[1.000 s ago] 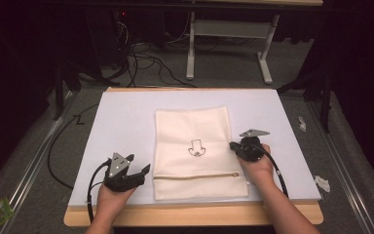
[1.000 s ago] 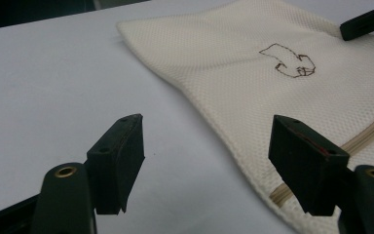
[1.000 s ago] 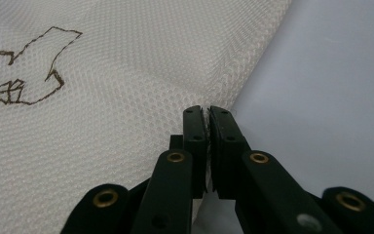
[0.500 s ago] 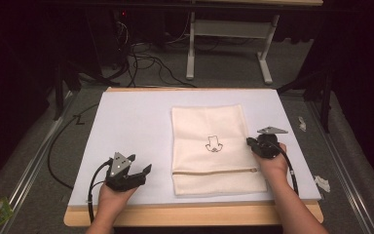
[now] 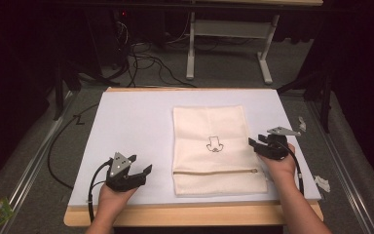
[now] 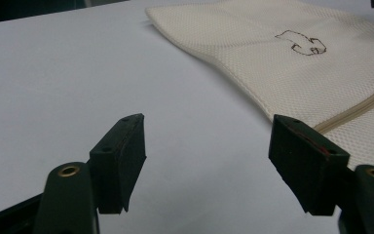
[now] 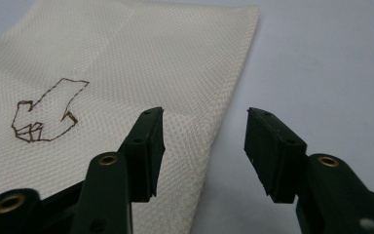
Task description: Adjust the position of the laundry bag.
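Mesh pouch flat on the white table, shifted right of where it lay a second ago and just let go.

Cream mesh, zipper running across near the front edge, small stitched emblem at mid-panel, lying right of centre on the table. At its right edge, right hand-held gripper: jaws just been opening, now parted astride the fabric border, one pad above the mesh, the other above bare table, nothing pinched between. Likely end of a drag: pouch released at its new spot, next grasp not yet begun. Further out, left hand-held gripper resting near the front-left of the table, well apart from the pouch, jaws spread wide and empty, same place as before. Beyond the table, dark floor with cables and a desk frame.
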Motion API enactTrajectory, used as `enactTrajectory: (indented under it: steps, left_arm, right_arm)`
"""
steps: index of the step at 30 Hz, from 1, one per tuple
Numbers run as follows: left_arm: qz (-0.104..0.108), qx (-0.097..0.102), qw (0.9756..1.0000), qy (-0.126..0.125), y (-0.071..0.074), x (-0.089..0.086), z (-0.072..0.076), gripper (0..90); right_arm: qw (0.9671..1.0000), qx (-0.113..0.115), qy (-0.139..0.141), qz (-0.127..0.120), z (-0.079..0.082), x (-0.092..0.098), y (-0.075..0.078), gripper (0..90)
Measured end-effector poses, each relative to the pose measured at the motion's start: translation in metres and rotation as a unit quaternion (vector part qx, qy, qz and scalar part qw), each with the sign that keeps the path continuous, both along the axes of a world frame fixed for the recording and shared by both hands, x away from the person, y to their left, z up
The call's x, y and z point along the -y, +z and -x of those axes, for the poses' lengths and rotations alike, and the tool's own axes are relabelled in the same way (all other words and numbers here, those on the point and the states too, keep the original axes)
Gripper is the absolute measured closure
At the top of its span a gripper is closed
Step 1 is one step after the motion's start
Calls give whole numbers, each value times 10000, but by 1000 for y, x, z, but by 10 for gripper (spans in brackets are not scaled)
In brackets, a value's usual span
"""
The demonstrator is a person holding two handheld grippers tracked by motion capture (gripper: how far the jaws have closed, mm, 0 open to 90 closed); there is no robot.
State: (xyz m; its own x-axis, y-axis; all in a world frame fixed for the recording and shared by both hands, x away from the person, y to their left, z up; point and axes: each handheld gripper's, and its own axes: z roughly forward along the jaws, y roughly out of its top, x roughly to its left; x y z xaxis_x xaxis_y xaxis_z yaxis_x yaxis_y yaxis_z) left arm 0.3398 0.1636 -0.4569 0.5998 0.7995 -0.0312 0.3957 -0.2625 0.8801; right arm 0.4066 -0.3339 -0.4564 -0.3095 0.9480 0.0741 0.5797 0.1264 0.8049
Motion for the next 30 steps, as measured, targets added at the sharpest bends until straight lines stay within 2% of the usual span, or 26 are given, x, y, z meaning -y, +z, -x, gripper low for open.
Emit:
enactTrajectory:
  steps: [2,5,12,16,22,25,28,30]
  left_arm:
    - [-37,-13,10000,-21,-1,1,0,289]
    - [-71,-59,9999,-40,-2,3,1,283]
    - [-163,6,9998,-152,0,6,1,276]
    - [-169,17,9997,-180,0,6,0,276]
    - [-74,-17,9998,-183,0,7,-2,278]
    - [-66,48,9998,-176,-1,7,-3,296]
    - [142,84,9999,-51,2,3,-5,309]
    - [281,70,9996,3,4,1,-5,309]
  right_arm:
    - [9999,91,27,-33,5,2,4,451]
    - [9997,111,41,-196,13,5,11,414]
    - [9995,275,120,-90,45,16,23,389]
    - [9994,315,95,-119,57,22,26,389]
    - [9993,264,231,-101,82,28,21,430]
    - [9993,220,260,-185,94,31,18,453]
    - [9995,126,246,-151,101,32,12,484]
    - [9996,114,219,-137,101,32,12,462]
